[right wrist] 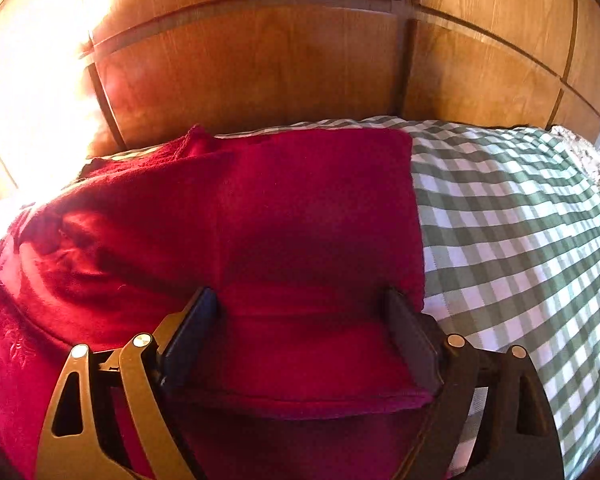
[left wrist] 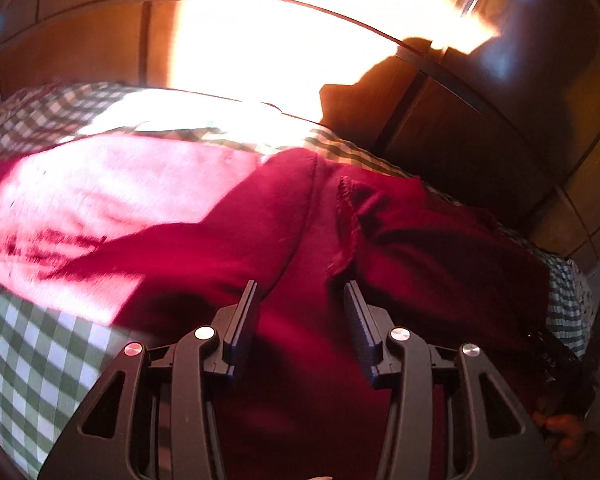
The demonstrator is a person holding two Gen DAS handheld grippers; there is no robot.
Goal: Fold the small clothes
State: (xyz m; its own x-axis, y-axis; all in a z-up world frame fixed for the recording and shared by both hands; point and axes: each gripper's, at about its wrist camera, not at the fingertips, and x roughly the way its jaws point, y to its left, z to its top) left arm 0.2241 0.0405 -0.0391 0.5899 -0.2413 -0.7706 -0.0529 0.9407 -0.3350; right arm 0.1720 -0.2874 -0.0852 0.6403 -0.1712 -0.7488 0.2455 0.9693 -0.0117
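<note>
Red knit: garment [left wrist: 284, 220] lies spread on a bed [left wrist: 28, 344] with checked cover, sun across one end.
Left view, left tool [left wrist: 300, 292]: jaws part open, nothing between, above a raised seam.
Right view, right tool [right wrist: 300, 300]: jaws wide apart, astride a folded panel of garment [right wrist: 308, 208], pads not pressing.
Handling (judged): soft, light, limp; sags when lifted, not fragile.
Hold: pinch hem or seam near a corner.
</note>
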